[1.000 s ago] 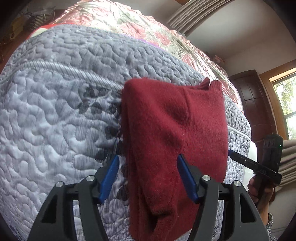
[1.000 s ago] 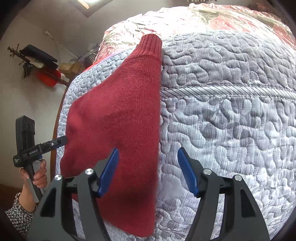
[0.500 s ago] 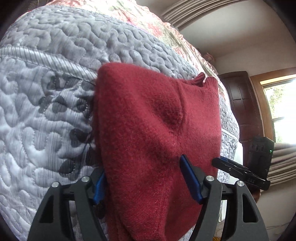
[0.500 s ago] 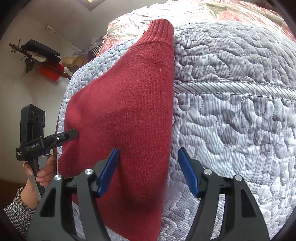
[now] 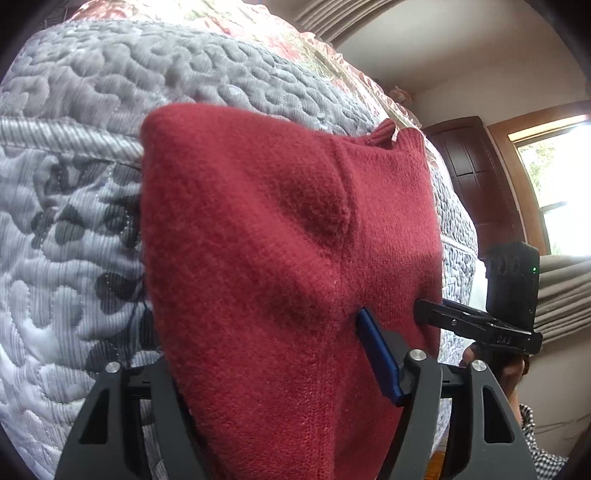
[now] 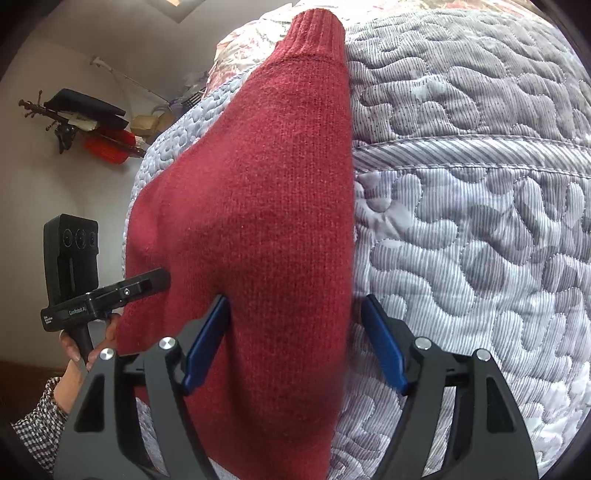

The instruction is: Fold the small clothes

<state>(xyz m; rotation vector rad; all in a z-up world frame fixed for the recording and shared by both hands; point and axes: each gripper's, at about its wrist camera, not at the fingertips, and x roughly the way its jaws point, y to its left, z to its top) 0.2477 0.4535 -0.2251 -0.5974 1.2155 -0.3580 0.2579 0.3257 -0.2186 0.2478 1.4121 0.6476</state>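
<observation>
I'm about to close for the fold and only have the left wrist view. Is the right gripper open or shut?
Observer: Open. The right gripper straddles the red sweater's right edge, with one side over the knit and the other over the grey quilt.
Operator: Where does the sleeve cuff lie?
Observer: The ribbed cuff lies at the sweater's far end, against the quilt, roughly in line with that right edge.

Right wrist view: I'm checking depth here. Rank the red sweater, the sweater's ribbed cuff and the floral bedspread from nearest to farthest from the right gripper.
1. Red sweater, lying between the right gripper's jaws.
2. Ribbed cuff, straight ahead at the sweater's far end.
3. Floral bedspread, beyond the cuff, upper left.
</observation>
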